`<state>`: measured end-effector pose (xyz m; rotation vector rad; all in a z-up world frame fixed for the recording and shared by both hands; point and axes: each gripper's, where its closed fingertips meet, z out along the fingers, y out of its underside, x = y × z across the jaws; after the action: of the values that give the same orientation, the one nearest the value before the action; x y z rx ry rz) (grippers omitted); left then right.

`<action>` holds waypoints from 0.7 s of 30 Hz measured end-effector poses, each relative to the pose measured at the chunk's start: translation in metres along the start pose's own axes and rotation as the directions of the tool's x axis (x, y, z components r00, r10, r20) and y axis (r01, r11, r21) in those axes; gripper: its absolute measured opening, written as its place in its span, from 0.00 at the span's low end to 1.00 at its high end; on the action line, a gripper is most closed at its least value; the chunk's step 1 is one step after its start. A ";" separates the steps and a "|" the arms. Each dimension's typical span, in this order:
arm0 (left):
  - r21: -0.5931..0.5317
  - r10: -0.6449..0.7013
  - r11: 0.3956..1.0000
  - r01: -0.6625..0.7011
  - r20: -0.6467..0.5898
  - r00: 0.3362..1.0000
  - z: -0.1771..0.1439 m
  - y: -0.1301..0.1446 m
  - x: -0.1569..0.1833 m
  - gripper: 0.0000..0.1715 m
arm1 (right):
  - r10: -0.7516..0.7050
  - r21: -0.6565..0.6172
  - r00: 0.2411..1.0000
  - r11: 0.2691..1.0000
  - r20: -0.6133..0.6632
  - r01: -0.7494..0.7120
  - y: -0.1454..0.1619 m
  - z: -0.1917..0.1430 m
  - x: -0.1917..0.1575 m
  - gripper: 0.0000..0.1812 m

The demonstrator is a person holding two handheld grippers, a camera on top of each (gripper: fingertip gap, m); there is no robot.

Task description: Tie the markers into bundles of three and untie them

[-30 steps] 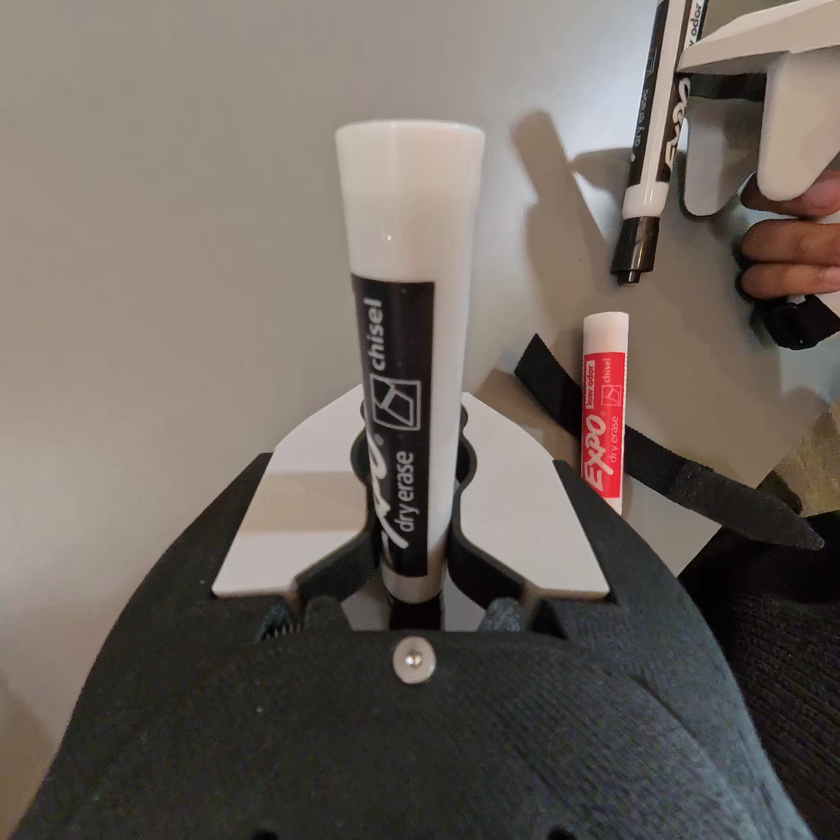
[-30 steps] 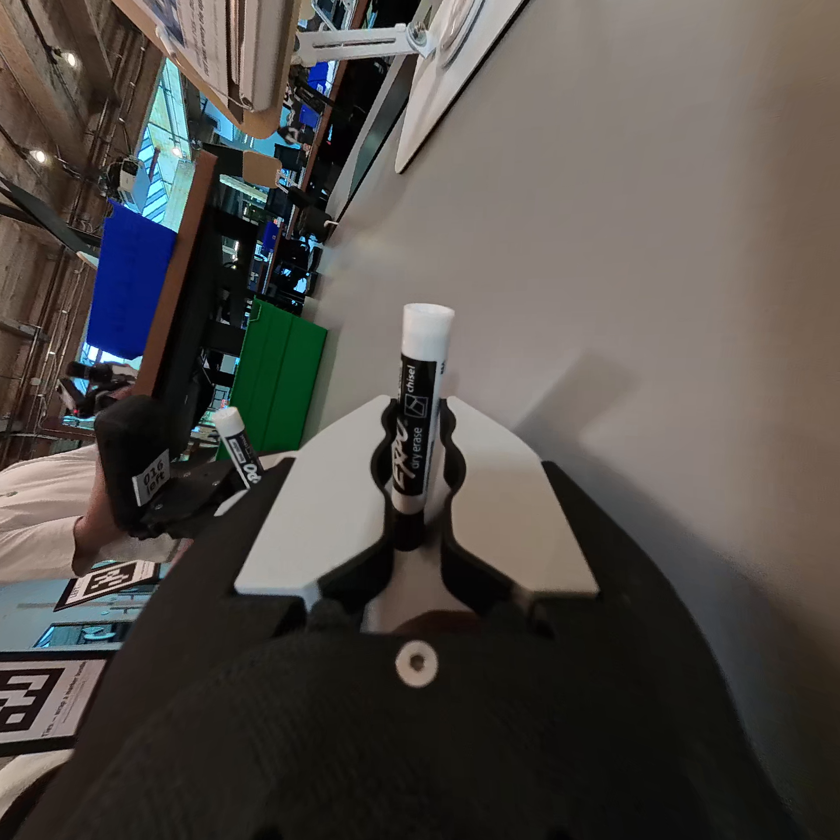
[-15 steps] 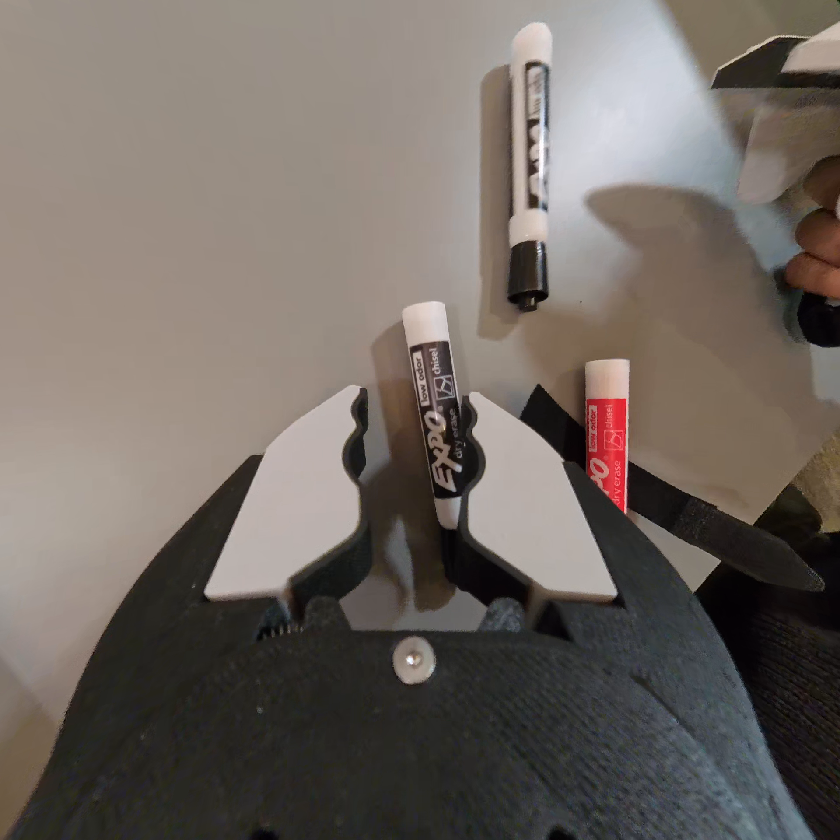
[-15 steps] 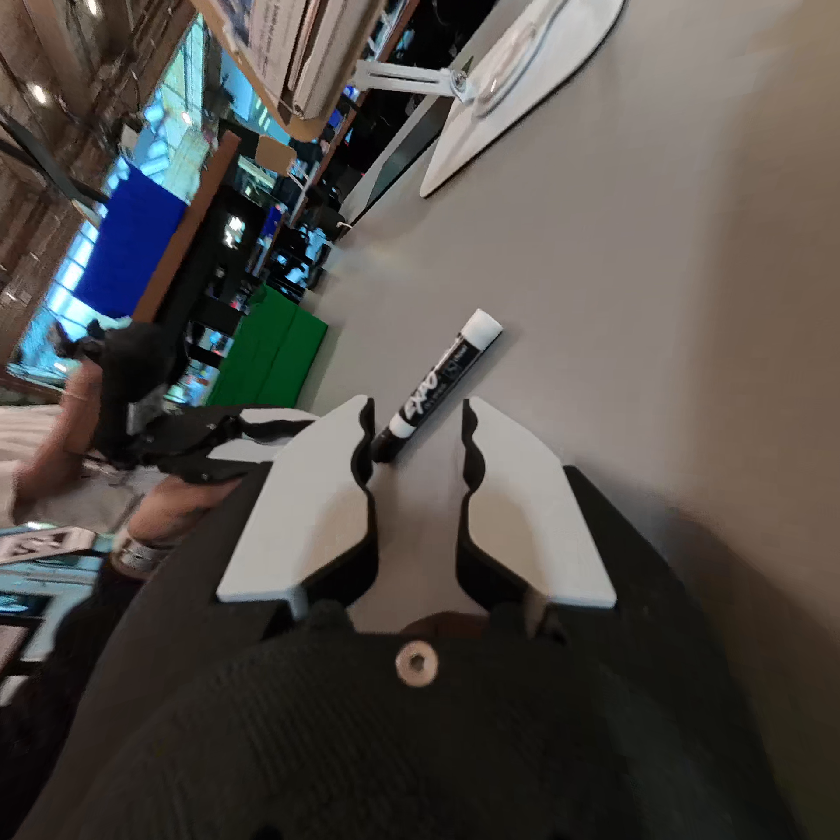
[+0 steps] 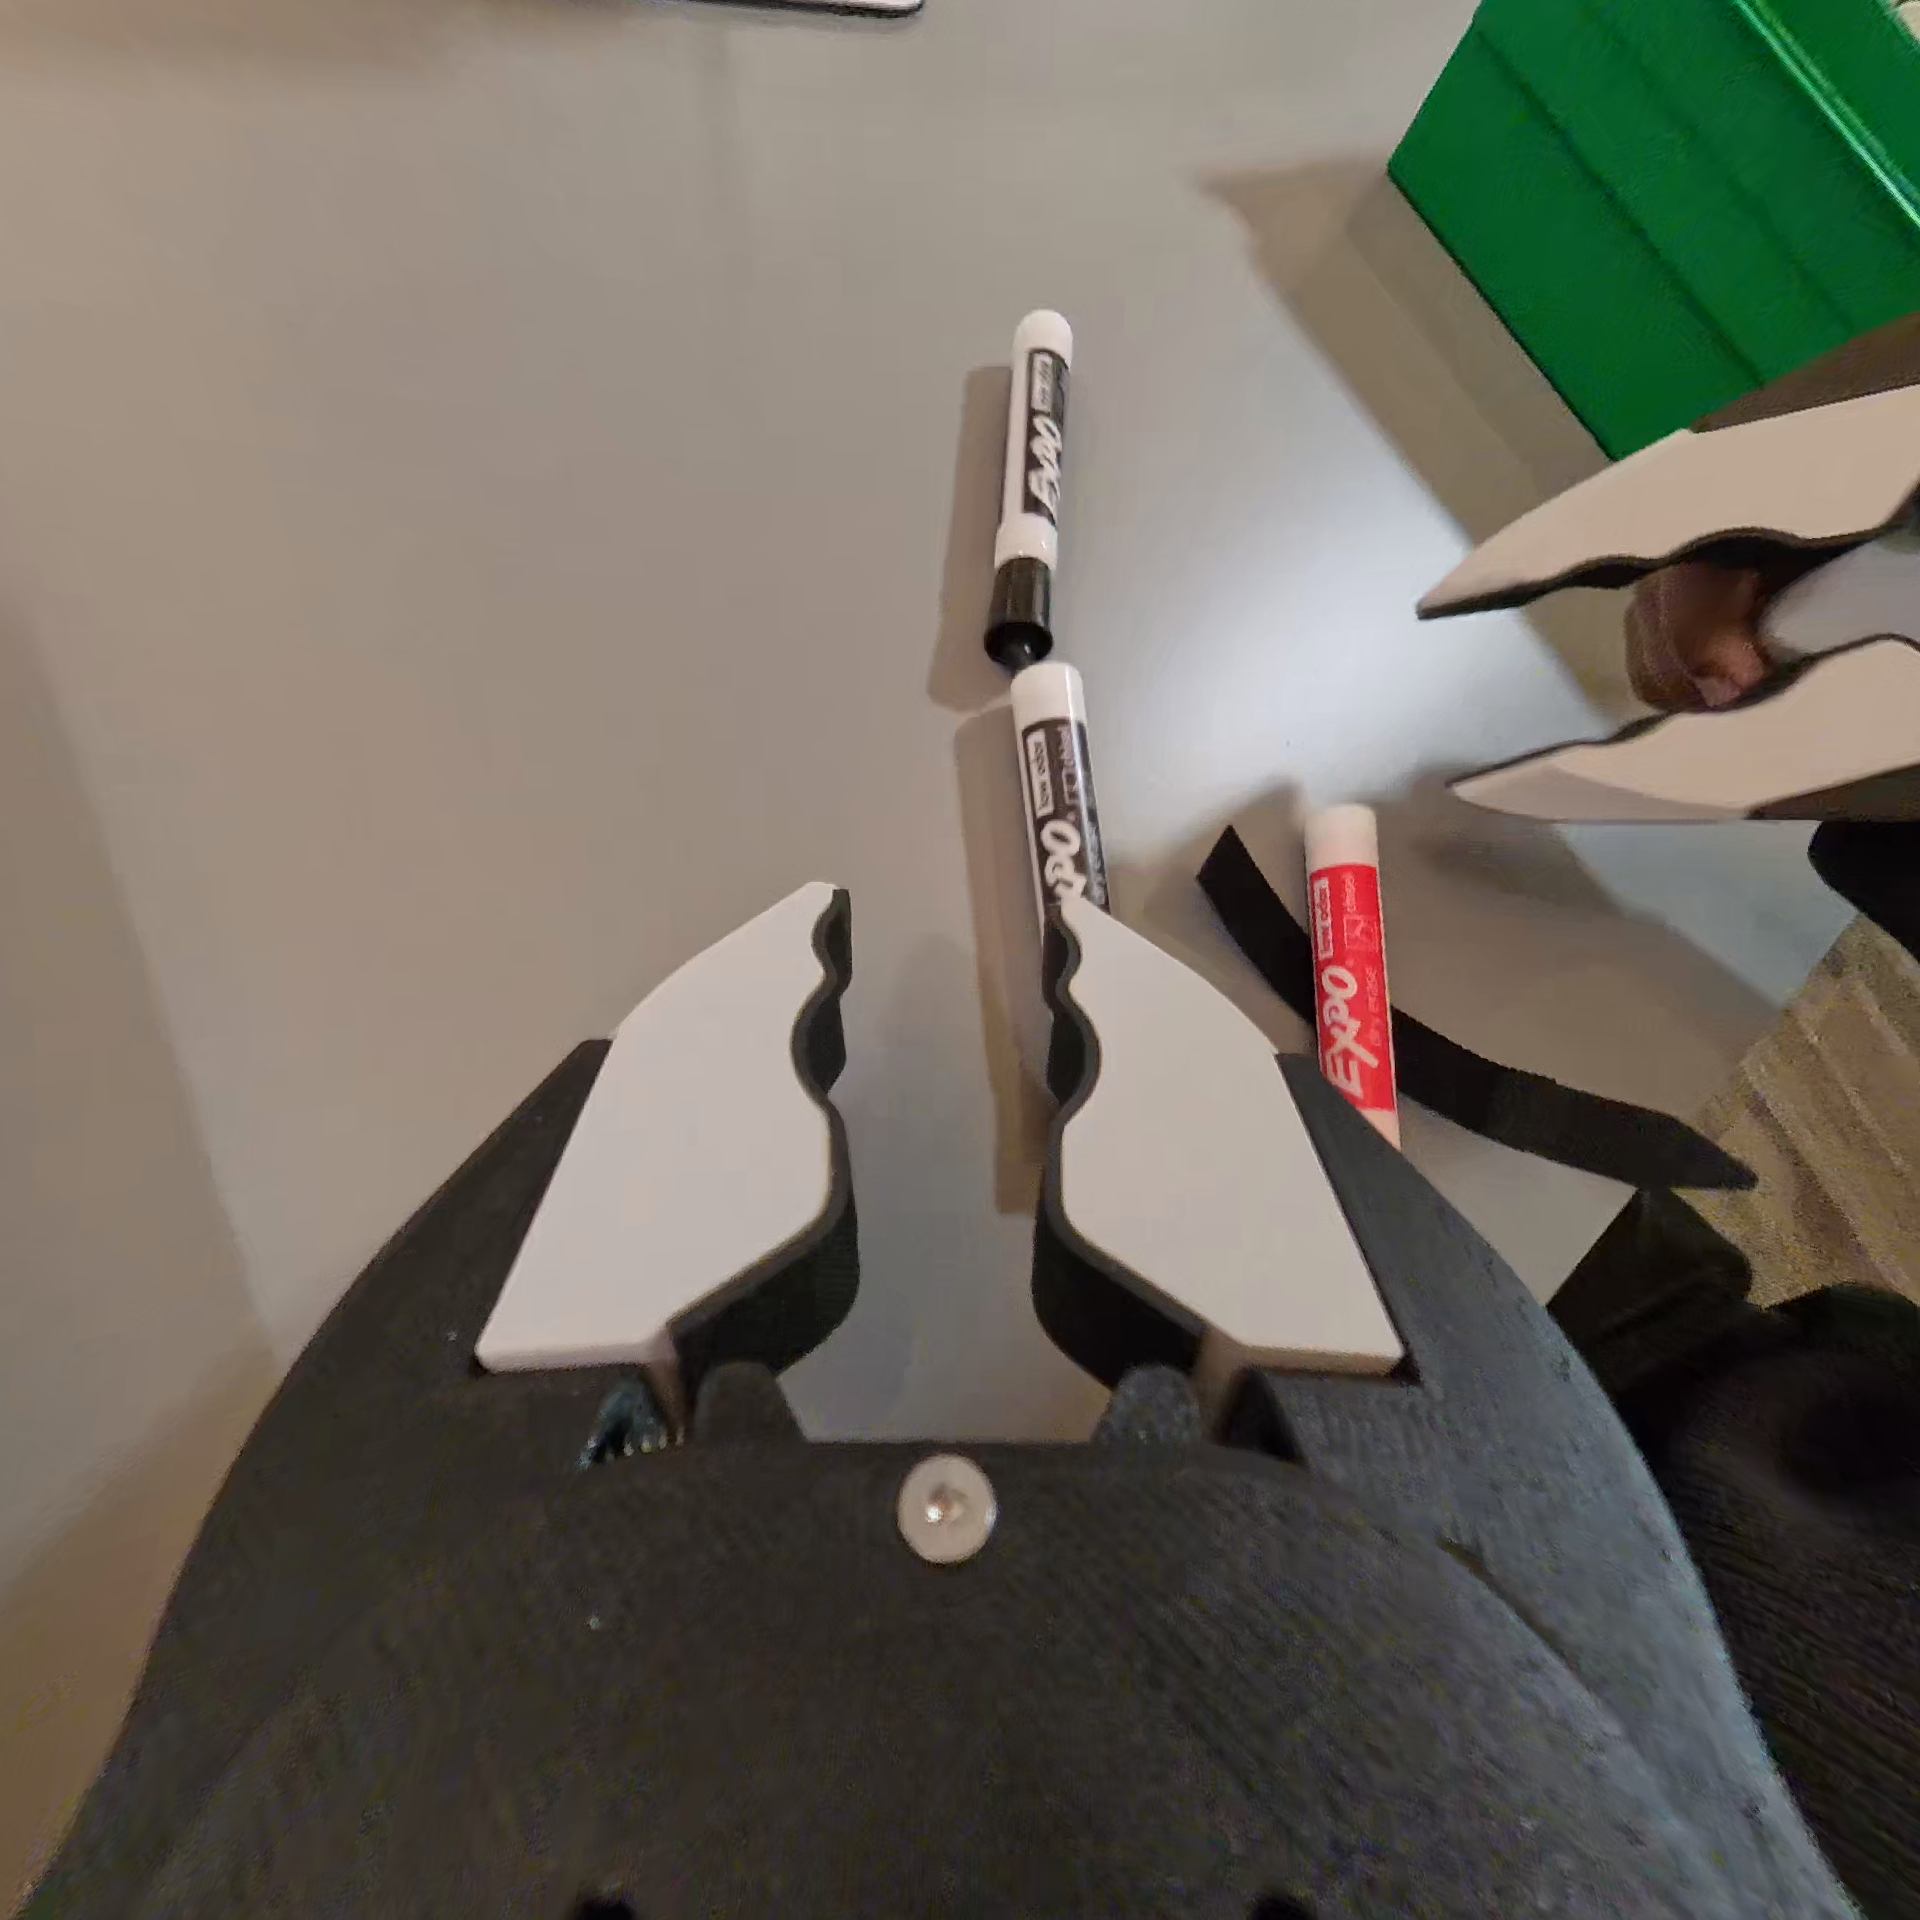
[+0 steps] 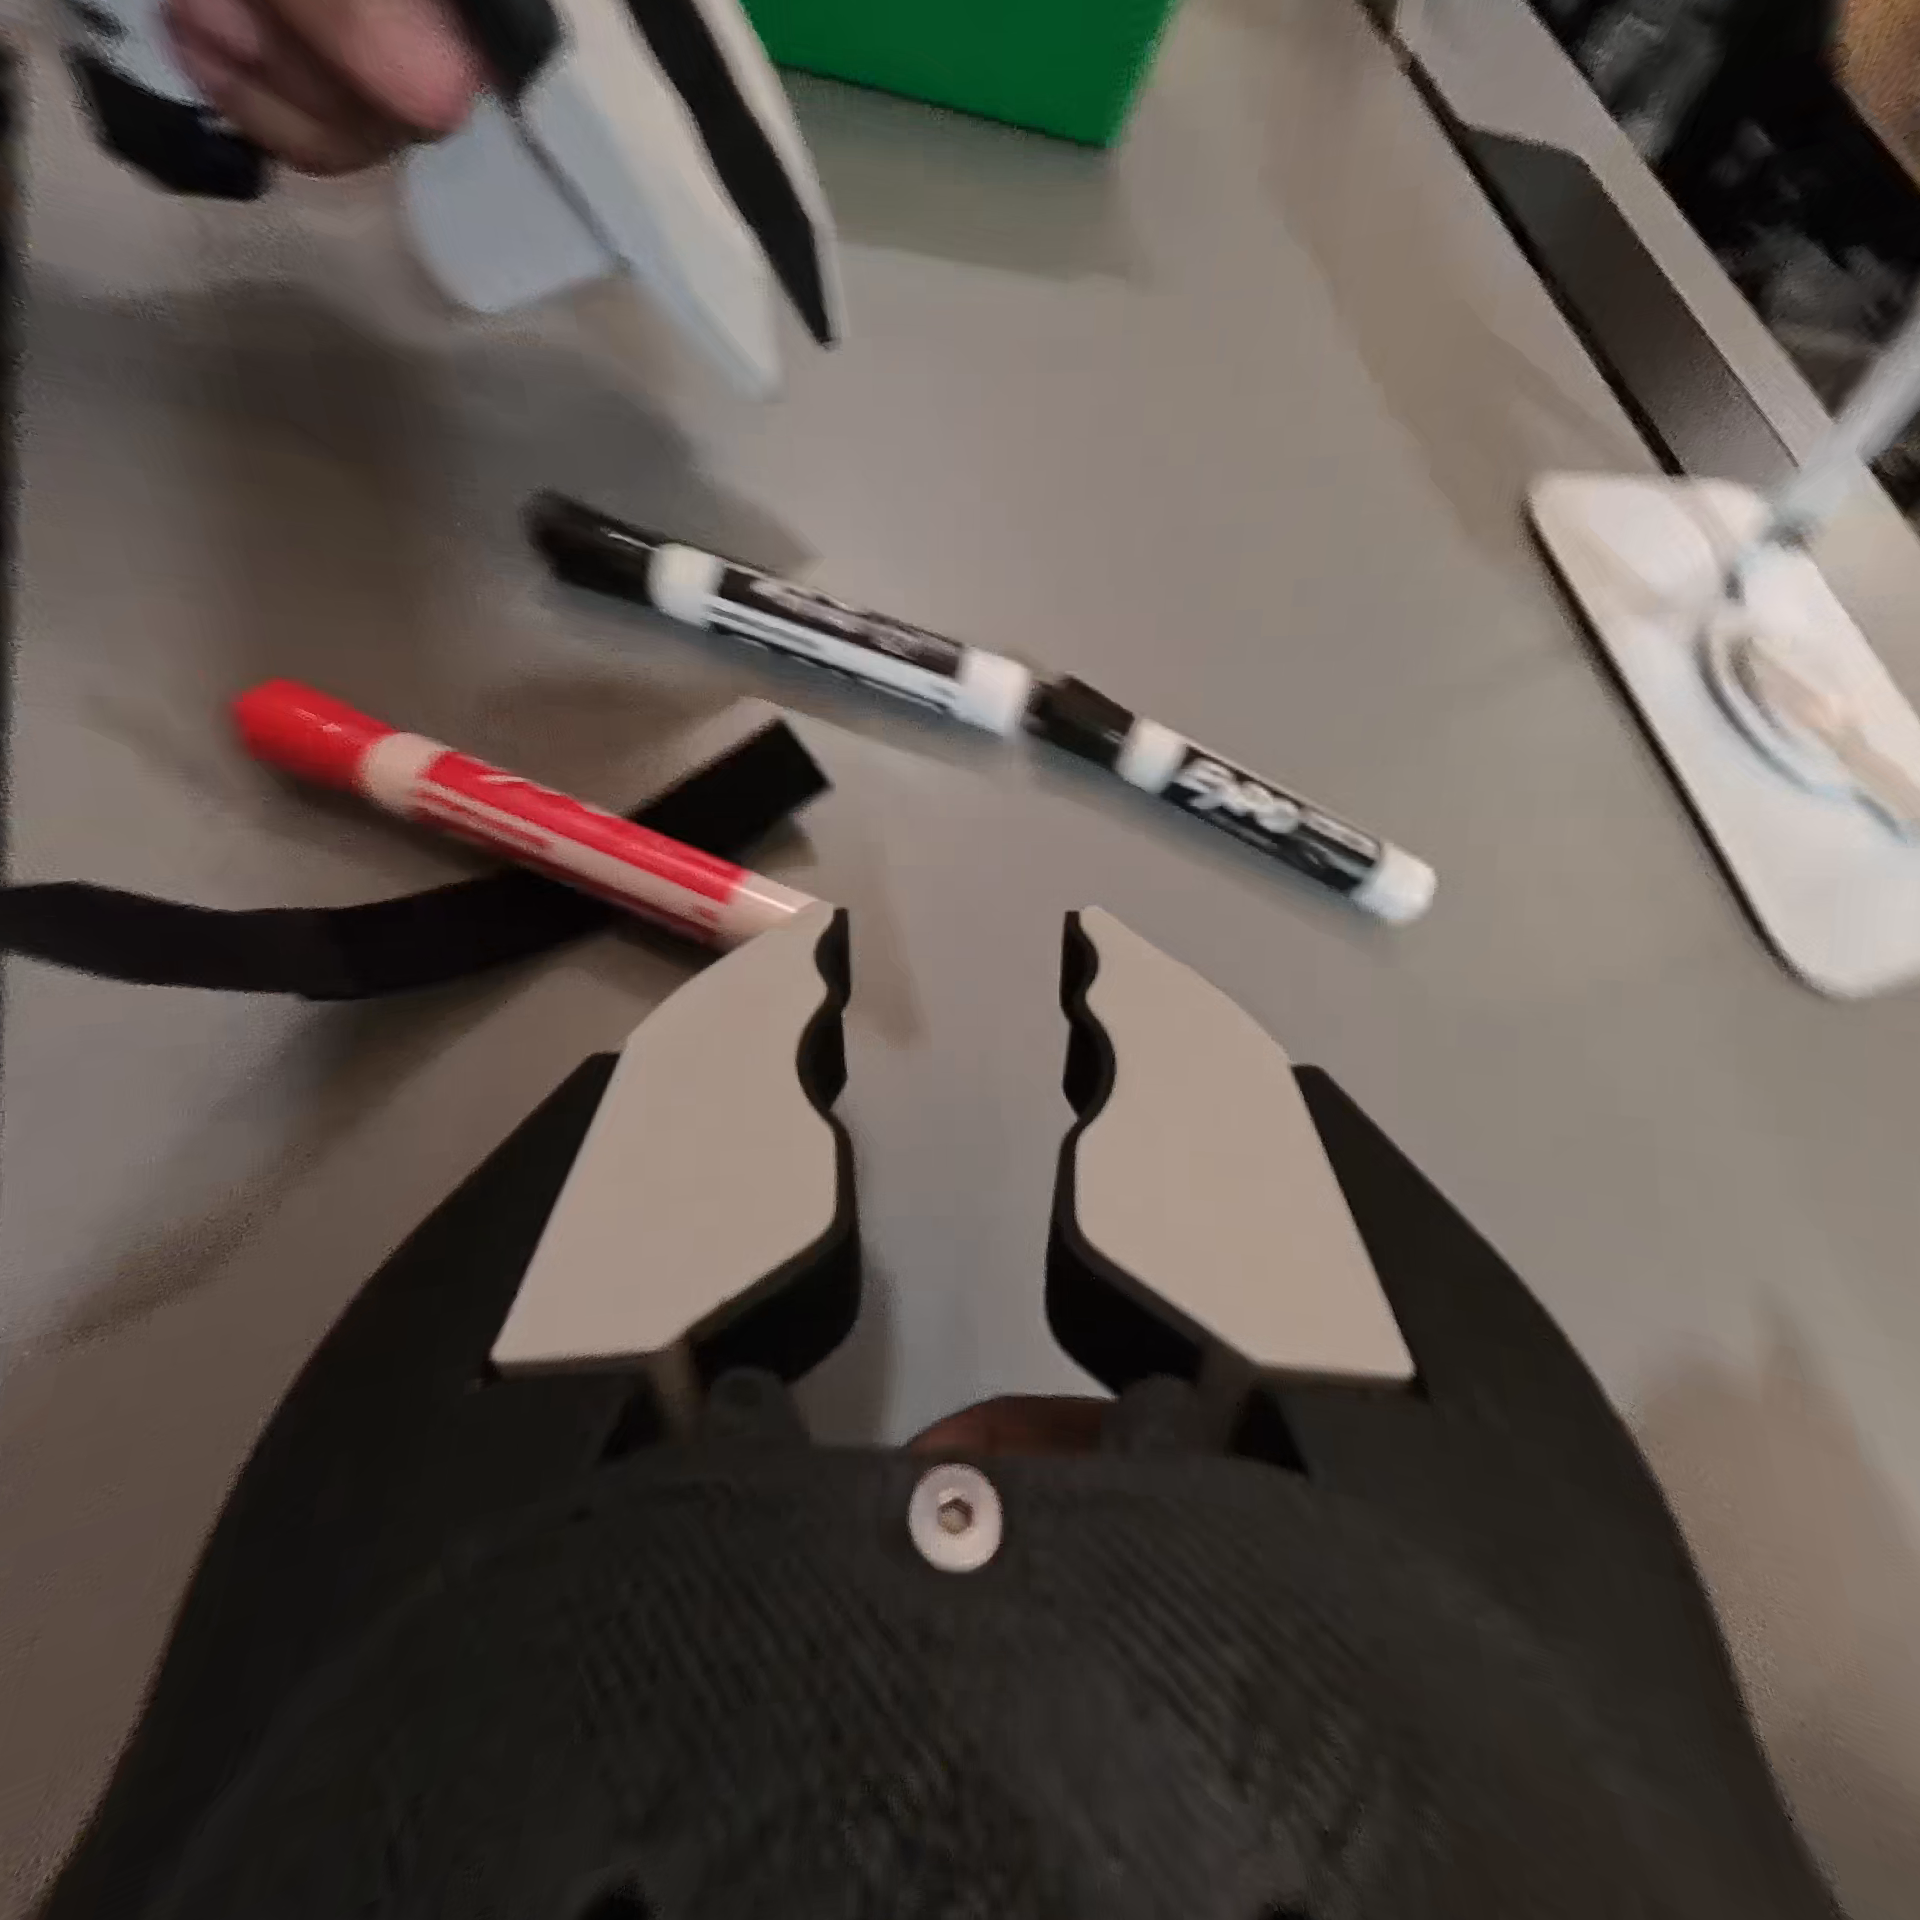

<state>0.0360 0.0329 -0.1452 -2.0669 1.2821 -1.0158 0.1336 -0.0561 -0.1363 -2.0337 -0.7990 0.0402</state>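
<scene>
Two black markers lie end to end on the grey table (image 5: 416, 520): the far one (image 5: 1034, 488) and the near one (image 5: 1065, 821), whose cap end is hidden under my left gripper's right finger. A red marker (image 5: 1351, 966) lies across a black strap (image 5: 1475, 1070) to their right. My left gripper (image 5: 945, 914) is open and empty above the table. In the right wrist view the black markers (image 6: 821, 623) (image 6: 1247, 810), the red marker (image 6: 499, 810) and the strap (image 6: 312, 935) lie ahead of my right gripper (image 6: 956, 925), which is open and empty.
A green box (image 5: 1662, 187) stands at the far side of the table and also shows in the right wrist view (image 6: 956, 62). A white monitor stand base (image 6: 1745, 727) sits at the right. The right gripper (image 5: 1662, 644) hovers right of the markers. The table edge runs just behind the red marker. From the right gripper's tips to the red marker (image 5: 1351, 966) is close to 6 cm.
One second ago each gripper was shut on a black marker. Both opened and let the markers down onto the table, then drew back and up from them.
</scene>
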 end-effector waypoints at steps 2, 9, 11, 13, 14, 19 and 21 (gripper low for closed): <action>-0.008 0.001 1.000 -0.001 0.012 1.000 -0.003 0.007 -0.002 0.21 | -0.118 0.017 0.989 0.993 0.093 0.117 -0.015 0.001 -0.021 0.22; -0.061 0.083 0.995 -0.078 0.072 0.994 -0.001 0.021 -0.009 0.21 | -0.356 -0.153 0.894 0.901 0.272 0.406 -0.002 0.027 -0.076 0.20; -0.061 0.080 0.995 -0.076 0.062 0.995 0.001 0.021 -0.008 0.21 | -0.370 -0.169 0.891 0.891 0.264 0.421 0.002 0.031 -0.079 0.16; -0.056 0.067 0.996 -0.065 0.043 0.997 0.003 0.019 -0.006 0.21 | -0.357 -0.171 0.898 0.898 0.256 0.405 0.002 0.032 -0.079 0.13; -0.052 0.060 0.997 -0.058 0.033 0.998 0.005 0.018 -0.005 0.21 | -0.343 -0.177 0.905 0.903 0.250 0.391 0.003 0.032 -0.077 0.12; -0.023 0.019 1.000 -0.019 -0.010 1.000 0.011 0.008 -0.001 0.21 | -0.222 -0.082 0.951 0.966 0.216 0.244 -0.008 0.022 -0.069 0.10; -0.004 0.014 1.000 -0.014 -0.014 1.000 0.012 0.003 0.000 0.21 | -0.123 0.003 0.977 0.992 0.172 0.124 -0.021 0.015 -0.055 0.10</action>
<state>0.0441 0.0316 -0.1546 -2.0541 1.3050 -1.0245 0.0742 -0.0674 -0.1433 -2.0030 -1.0339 0.1437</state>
